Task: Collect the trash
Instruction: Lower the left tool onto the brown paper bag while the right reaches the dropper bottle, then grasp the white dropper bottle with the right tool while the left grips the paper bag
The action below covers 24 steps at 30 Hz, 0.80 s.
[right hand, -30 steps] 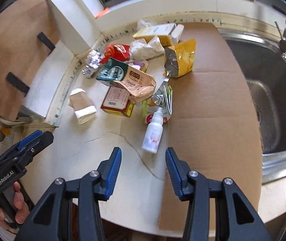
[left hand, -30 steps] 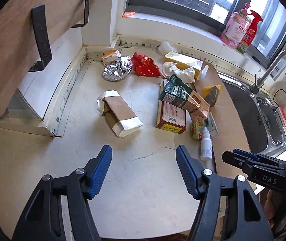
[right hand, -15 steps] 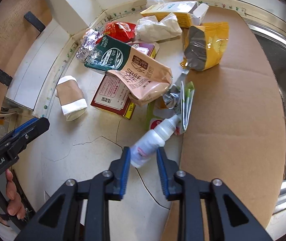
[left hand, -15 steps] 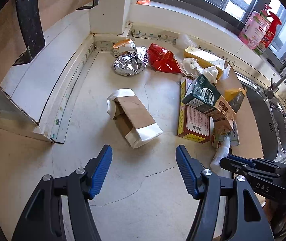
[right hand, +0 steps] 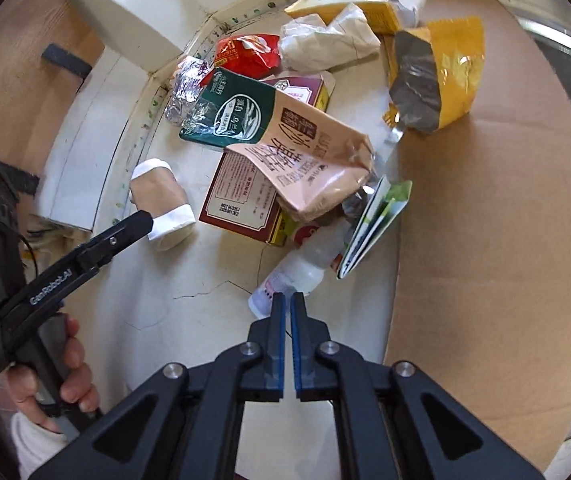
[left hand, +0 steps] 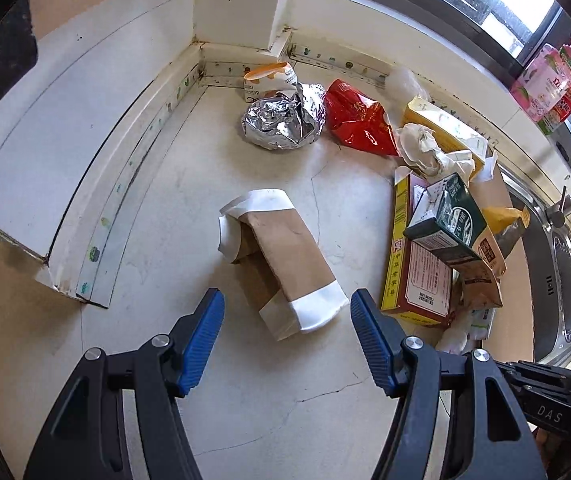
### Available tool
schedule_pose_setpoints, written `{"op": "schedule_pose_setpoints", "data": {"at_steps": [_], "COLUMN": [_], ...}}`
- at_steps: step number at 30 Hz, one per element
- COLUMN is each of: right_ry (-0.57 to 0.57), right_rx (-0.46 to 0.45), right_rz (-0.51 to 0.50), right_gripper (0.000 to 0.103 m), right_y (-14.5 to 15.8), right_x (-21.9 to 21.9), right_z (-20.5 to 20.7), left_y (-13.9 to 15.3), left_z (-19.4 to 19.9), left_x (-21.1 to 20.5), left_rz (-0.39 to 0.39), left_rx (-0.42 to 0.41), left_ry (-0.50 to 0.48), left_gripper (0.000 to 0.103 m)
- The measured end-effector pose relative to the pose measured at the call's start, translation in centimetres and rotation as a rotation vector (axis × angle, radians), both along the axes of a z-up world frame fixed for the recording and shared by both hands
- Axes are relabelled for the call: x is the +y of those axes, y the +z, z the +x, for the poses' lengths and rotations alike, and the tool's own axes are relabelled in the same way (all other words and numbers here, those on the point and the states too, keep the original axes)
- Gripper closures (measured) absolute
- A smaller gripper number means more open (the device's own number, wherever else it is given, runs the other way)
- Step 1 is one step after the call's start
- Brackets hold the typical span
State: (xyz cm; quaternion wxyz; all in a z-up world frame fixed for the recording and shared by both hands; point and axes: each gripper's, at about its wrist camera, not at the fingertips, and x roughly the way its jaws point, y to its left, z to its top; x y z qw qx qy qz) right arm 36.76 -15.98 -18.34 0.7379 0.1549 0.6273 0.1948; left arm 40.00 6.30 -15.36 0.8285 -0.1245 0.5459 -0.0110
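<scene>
At the bottom of the right wrist view, the right gripper [right hand: 287, 300] has its jaws nearly pressed together just at the white bottle [right hand: 297, 270] (contact unclear). The left gripper [left hand: 285, 318], jaws spread, flanks the brown paper cup [left hand: 281, 264] lying mid-frame on the surface [left hand: 165, 200].

The left gripper [left hand: 285, 320] reaches forward toward twelve o'clock in its own view, low over the surface, its two blue-padded fingers [left hand: 201, 340] spread wide apart. In the right wrist view its black body enters from eight o'clock, with a bare hand [right hand: 59, 376] wrapped round the handle. The right gripper [right hand: 287, 300] points to twelve o'clock, tilted downward, its blue pads [right hand: 279, 320] drawn almost together with only a thin slit between them.
</scene>
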Motion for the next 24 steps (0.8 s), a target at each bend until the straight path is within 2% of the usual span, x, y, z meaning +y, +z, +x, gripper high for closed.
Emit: {"op": "schedule_pose_setpoints", "data": {"at_steps": [1,3,6,10,13,19,24], "right_ry": [-0.005,-0.017,-0.049,-0.077,-0.088,-0.063,-0.025], "right_rx": [0.008,0.014,0.028,0.040,0.043,-0.010,-0.041], "right_rz": [0.006,0.001,0.036,0.056,0.017,-0.061,-0.113], "right_gripper": [0.093,0.077,0.065,0.063,0.063,0.063,0.069], "right_y": [-0.2,-0.4,-0.6,-0.8,-1.1,-0.7,-0.4], "right_x": [0.0,0.1,0.2,0.7,1.5,2.9,2.8], "right_z": [0.2,0.6,1.1,1.9,2.3,2.9,2.5], "left_y": [-0.3,-0.8,-1.5,-2.1,-2.4,-2.6,-2.7], "left_z": [0.4,1.0,1.8,2.4,2.8,3.2,3.9], "left_x": [0.0,0.2,0.4,0.8,0.8,0.7,0.2], "left_rz": [0.003,0.002,-0.005,-0.027,-0.034,-0.027,-0.021], "left_rx": [0.005,0.016,0.031,0.037,0.043,0.034,0.032], "left_ry": [0.006,0.017,0.033,0.049,0.059,0.068,0.074], "left_gripper": [0.039,0.039,0.039,0.039,0.039,0.039,0.039]}}
